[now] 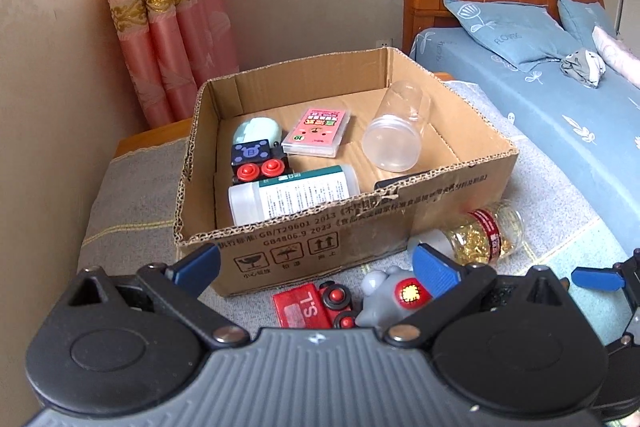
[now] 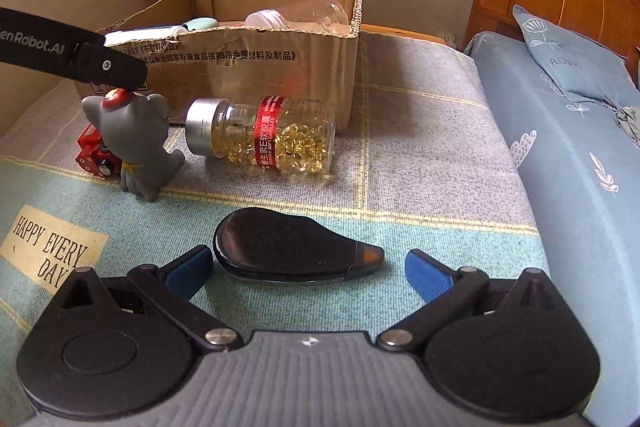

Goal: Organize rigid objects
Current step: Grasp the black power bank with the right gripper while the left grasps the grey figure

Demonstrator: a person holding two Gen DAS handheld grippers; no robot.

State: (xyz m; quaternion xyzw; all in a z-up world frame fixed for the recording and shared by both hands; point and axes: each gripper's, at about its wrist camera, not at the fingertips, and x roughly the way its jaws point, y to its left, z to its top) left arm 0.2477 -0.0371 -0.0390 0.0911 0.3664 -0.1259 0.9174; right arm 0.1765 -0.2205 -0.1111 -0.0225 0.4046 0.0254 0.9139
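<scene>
You've got one cardboard box (image 1: 352, 223) on the checked blanket (image 2: 420, 131), and I count five things inside it: one white bottle (image 1: 292, 195) lying on its side at the front, one dark toy car (image 1: 260, 163) with two red wheels showing, one pale green egg-shaped thing (image 1: 256, 133) behind it, one pink card case (image 1: 318, 133), and one clear jar (image 1: 398, 139) tipped over. There's also a dark edge of something at the front right corner, can't tell what.

Outside the box, four things are waiting: one red toy car (image 1: 312, 305) and one grey cat figure (image 2: 136, 143) touching each other near the box's front, one capsule bottle (image 2: 264, 133) lying just beside the box wall, and one black teardrop-shaped gadget (image 2: 288, 251) well apart from it.

Your left gripper (image 1: 320, 267) is spread wide and empty, hanging over the red car and the cat. Your right gripper (image 2: 308, 269) is wide too, empty, with the black gadget lying between its fingers.
</scene>
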